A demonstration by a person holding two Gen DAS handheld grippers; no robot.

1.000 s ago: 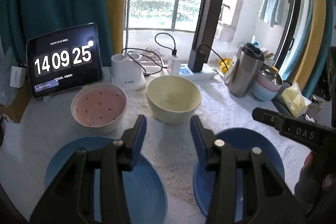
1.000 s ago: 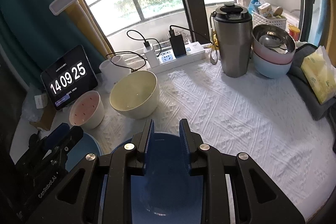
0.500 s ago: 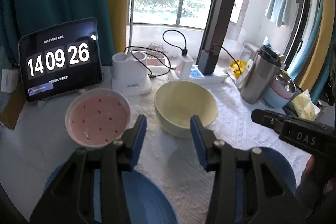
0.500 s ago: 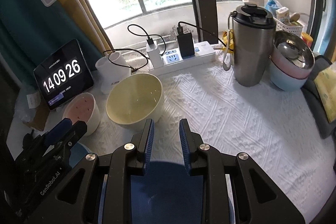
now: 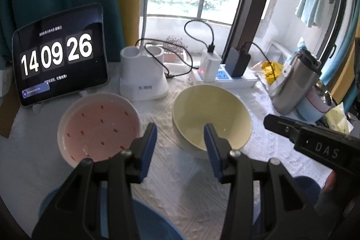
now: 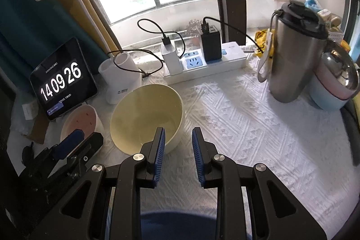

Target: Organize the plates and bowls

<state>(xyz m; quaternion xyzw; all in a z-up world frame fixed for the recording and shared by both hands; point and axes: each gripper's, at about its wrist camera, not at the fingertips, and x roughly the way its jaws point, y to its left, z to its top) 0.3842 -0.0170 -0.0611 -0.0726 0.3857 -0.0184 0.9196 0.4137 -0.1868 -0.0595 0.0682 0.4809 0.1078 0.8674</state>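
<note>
A pale yellow bowl [image 5: 211, 118] [image 6: 147, 118] and a pink bowl with red flecks [image 5: 99, 127] [image 6: 79, 122] sit side by side on the white cloth. My left gripper [image 5: 180, 129] hovers open between them, nothing in its jaws. My right gripper [image 6: 178, 134] is open too, its left finger over the yellow bowl's near right rim, holding nothing. One blue plate [image 5: 155, 224] lies under the left gripper. Another blue plate [image 6: 177, 225] [image 5: 308, 186] lies beneath the right gripper, mostly hidden. The right gripper's body [image 5: 312, 138] shows at the right of the left wrist view.
A tablet clock [image 5: 60, 53] stands at the back left beside a white lamp base [image 5: 144, 78]. A power strip with chargers [image 6: 202, 60], a steel tumbler [image 6: 294, 55] and stacked pink and blue bowls with a steel lid [image 6: 335, 84] line the back right.
Both grippers have moved forward over the table toward the two bowls and a little lower. The blue plates have slid down to the bottom edge of both views. Jaw widths are unchanged.
</note>
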